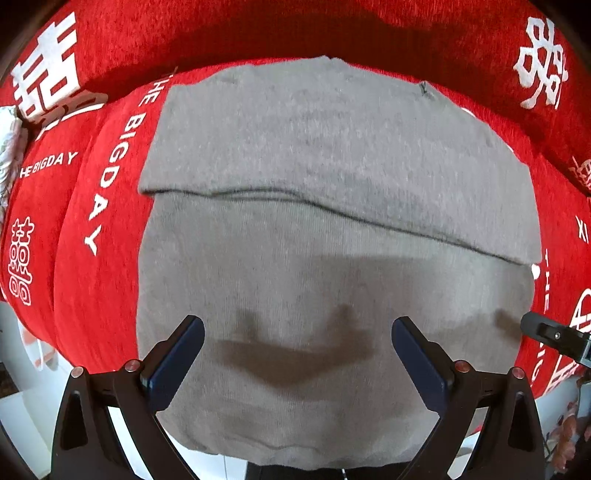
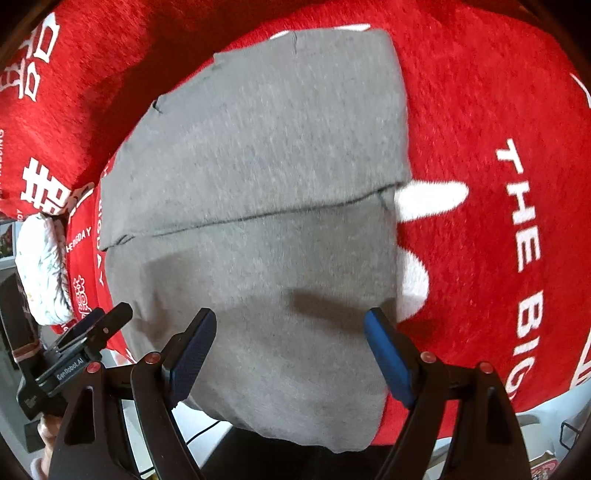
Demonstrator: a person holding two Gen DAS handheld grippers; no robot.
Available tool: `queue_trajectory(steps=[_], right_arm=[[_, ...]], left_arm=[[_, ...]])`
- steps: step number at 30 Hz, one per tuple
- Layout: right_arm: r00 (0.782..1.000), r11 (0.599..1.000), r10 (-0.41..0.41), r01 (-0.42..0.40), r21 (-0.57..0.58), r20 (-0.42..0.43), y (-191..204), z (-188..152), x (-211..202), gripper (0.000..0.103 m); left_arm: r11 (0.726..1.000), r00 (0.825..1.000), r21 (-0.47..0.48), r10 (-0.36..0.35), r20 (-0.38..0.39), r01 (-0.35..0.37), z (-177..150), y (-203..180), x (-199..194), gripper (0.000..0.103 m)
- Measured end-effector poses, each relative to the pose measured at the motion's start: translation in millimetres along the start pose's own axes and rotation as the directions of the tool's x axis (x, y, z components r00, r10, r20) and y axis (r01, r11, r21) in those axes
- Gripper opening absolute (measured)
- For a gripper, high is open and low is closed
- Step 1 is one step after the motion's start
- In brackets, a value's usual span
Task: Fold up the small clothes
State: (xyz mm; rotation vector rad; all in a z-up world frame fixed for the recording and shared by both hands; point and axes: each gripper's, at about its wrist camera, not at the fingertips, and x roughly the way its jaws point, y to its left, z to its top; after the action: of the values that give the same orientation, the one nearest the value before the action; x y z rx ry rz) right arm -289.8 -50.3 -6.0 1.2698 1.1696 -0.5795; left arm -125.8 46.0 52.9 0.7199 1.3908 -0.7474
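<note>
A grey knit garment (image 1: 325,206) lies flat on a red cover, its far part folded over toward me with a fold edge (image 1: 332,206) across the middle. Its near hem hangs over the front edge. My left gripper (image 1: 297,332) is open and empty, hovering above the garment's near half. The right gripper's tip (image 1: 546,332) shows at the right edge of the left wrist view. In the right wrist view the same garment (image 2: 258,184) lies ahead, and my right gripper (image 2: 290,328) is open and empty above its near right part. The left gripper (image 2: 99,325) shows at lower left there.
The red cover (image 1: 92,258) has white characters and "THE BIG DAY" lettering (image 2: 524,236). A red backrest cushion (image 1: 295,29) rises behind the garment. A white patterned cloth (image 2: 40,266) lies at the left end. The pale floor (image 1: 29,376) shows below the front edge.
</note>
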Motion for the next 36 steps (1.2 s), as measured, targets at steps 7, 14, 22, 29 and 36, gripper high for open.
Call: queue_trajectory(steps=[7,14,22,29,36], right_arm=[[1.0,1.0,0.007,-0.007,0.004,0.014,10,-7,5,0.085],[1.0,0.999,0.025,-0.026,0.037,0.019,15,-28,11,0.085],[0.998,0.994,0.061,-0.063,0.095,0.015,21,-58,19,0.085],[0.998,0.99,0.07,-0.07,0.126,0.006,18,-89,28,0.085],[0.995,0.984,0.09,-0.082,0.16,-0.044,-8,-145,39,0.085]], left_arm=[[0.999,1.0,0.025,-0.019,-0.015,0.019,-10,4,4,0.102],[0.998,0.999,0.051,-0.04,-0.011,0.041,-21,16,6,0.102],[0.997,0.998,0.06,-0.054,-0.016,0.055,-47,46,7,0.102],[0.997,0.999,0.068,-0.019,-0.049,0.023,-80,80,20,0.102],[0.998,0.994,0.051,-0.032,-0.106,0.038,-125,111,37,0.102]])
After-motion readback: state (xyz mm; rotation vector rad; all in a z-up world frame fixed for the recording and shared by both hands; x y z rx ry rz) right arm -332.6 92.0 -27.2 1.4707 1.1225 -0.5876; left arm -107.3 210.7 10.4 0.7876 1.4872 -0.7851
